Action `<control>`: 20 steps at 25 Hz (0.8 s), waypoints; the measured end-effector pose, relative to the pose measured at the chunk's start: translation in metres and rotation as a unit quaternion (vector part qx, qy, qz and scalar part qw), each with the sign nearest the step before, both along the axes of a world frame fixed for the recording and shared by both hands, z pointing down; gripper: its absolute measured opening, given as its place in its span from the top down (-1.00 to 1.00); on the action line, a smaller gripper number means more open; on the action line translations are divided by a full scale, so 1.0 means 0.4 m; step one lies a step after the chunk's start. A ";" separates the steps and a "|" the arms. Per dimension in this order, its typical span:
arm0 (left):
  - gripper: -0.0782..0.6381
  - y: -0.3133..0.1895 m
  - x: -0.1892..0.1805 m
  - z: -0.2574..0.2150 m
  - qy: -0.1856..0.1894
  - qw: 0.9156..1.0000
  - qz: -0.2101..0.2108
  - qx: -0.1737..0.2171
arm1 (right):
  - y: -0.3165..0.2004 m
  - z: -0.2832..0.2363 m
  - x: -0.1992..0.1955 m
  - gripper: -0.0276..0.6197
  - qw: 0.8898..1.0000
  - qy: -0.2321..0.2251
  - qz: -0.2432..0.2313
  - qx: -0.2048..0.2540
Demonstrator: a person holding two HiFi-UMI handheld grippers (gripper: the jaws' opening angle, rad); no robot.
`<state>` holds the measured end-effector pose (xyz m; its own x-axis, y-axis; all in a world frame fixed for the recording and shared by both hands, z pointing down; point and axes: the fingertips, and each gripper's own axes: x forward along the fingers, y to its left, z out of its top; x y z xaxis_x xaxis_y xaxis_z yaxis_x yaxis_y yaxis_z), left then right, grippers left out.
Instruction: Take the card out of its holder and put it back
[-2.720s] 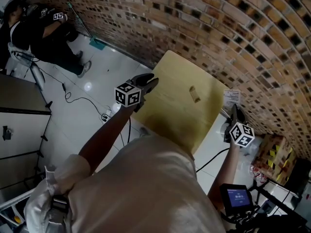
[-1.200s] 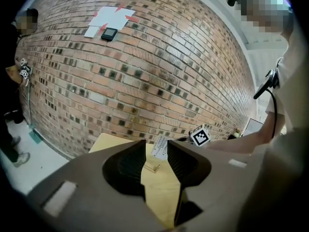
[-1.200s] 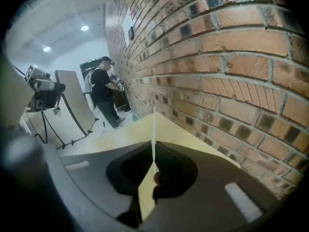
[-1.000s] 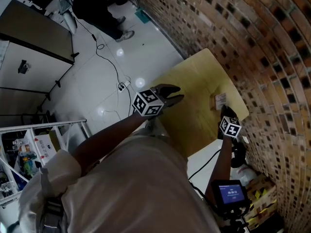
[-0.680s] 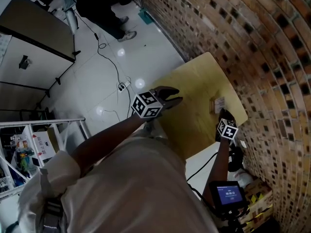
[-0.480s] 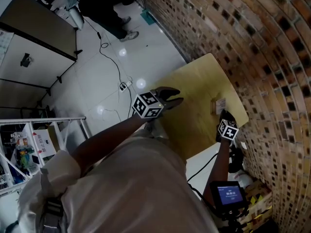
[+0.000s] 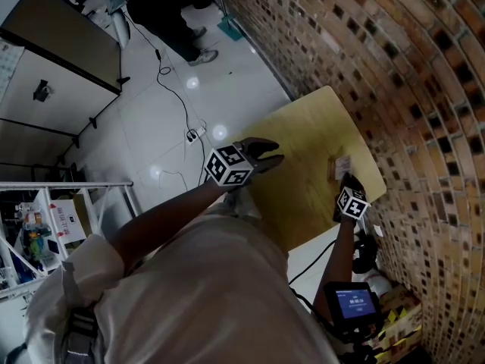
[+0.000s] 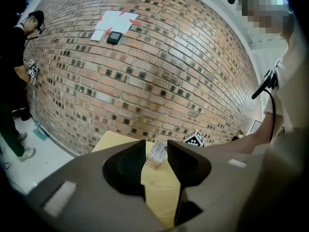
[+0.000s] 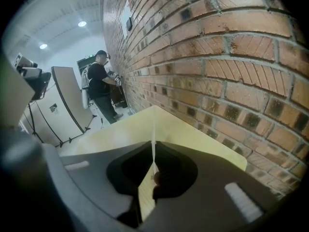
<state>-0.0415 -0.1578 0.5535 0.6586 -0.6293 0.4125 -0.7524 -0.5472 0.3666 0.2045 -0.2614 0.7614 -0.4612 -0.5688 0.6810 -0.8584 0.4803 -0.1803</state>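
The worktop (image 7: pixel 303 146) lies bare through its middle, open from the floor side; the brick wall (image 7: pixel 394 67) blocks its far edge, where the card (image 7: pixel 342 163) and right hand-held gripper (image 7: pixel 345 179) crowd the strip beside it

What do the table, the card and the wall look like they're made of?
Table: pale wood or wood-look laminate, matte; faint grain shows.
Card: thin white paper or cardstock, printed, hairline-thin edge-on.
Wall: rough red-brown brick with lighter mortar joints.
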 end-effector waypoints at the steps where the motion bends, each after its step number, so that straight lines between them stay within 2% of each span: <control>1: 0.34 0.001 0.000 0.000 0.000 1.000 0.000 -0.001 | -0.001 -0.001 -0.002 0.87 1.000 0.000 -0.001 0.002; 9: 0.34 0.009 -0.002 0.010 -0.001 1.000 -0.004 -0.006 | 0.002 0.034 -0.002 0.88 1.000 0.002 0.003 -0.002; 20: 0.34 0.015 -0.015 0.024 -0.006 1.000 -0.009 -0.014 | 0.001 0.070 0.000 0.87 0.999 -0.013 0.033 -0.012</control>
